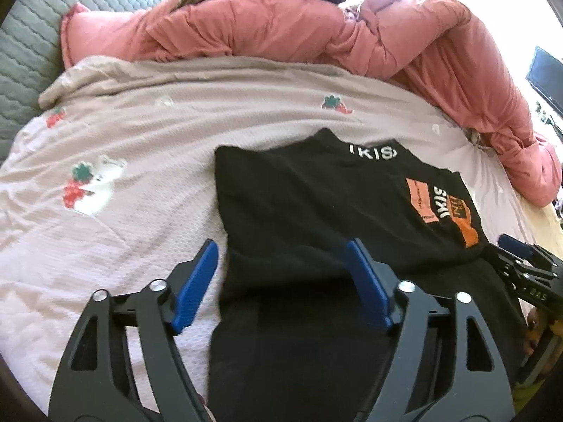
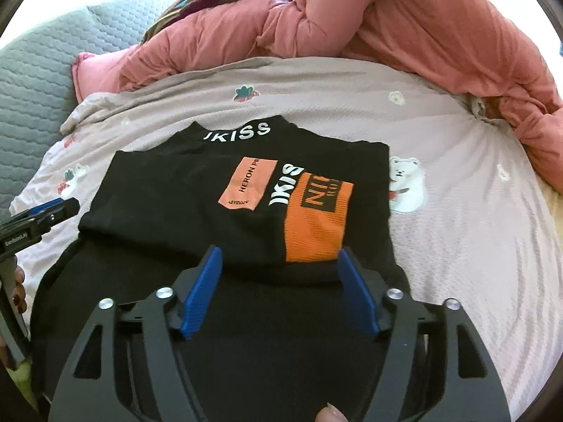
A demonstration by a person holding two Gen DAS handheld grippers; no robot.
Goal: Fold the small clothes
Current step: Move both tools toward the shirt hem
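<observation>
Both tools released, nothing gripped: the left tool (image 1: pixel 281 274) hangs at the bottom of its frame with jaws spread over the black shirt's (image 1: pixel 316 211) left edge, and the right tool (image 2: pixel 279 281) spreads over its near fold, just below the orange print. The shirt lies mid-frame on the bed's pale sheet (image 2: pixel 475 228), sides apparently tucked in and the lower part doubled; looks partly folded, with a final fold likely left. Pink quilt (image 2: pixel 387 35) bunched along the top.
</observation>
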